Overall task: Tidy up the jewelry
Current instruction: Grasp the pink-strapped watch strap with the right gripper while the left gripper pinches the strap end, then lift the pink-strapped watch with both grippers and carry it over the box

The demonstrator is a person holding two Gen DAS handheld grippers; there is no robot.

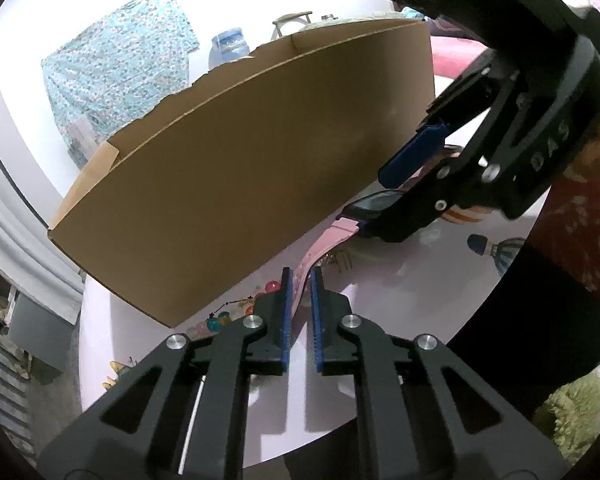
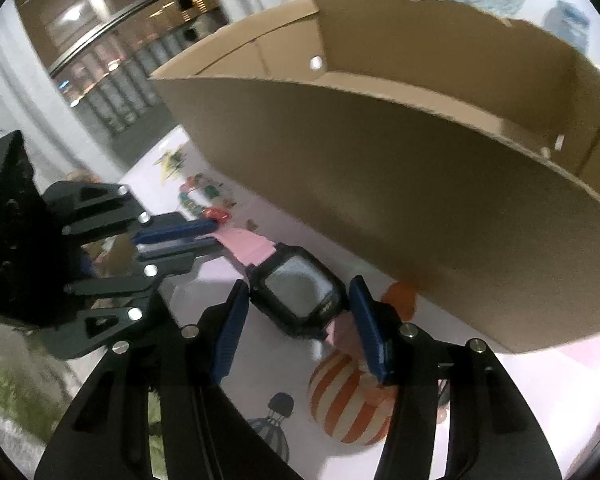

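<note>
A pink-strapped watch with a black square face [image 2: 298, 290] lies on the pale table beside an open cardboard box [image 2: 400, 184]. My left gripper [image 1: 300, 276] is nearly shut on the end of the pink strap [image 1: 302, 270]; the same grip shows in the right wrist view [image 2: 210, 232]. My right gripper [image 2: 296, 296] straddles the watch face with its blue pads [image 2: 236, 320] just apart from the case. The watch face also shows in the left wrist view [image 1: 374, 202]. A string of coloured beads [image 1: 236, 310] lies by the box's near corner.
The cardboard box [image 1: 240, 168] fills the middle of both views, and its inside is hidden. The tablecloth carries balloon prints [image 2: 350, 400]. A water bottle [image 1: 228, 46] and patterned cloth [image 1: 120, 64] stand behind. Green shaggy fabric [image 1: 572, 408] lies at the table's edge.
</note>
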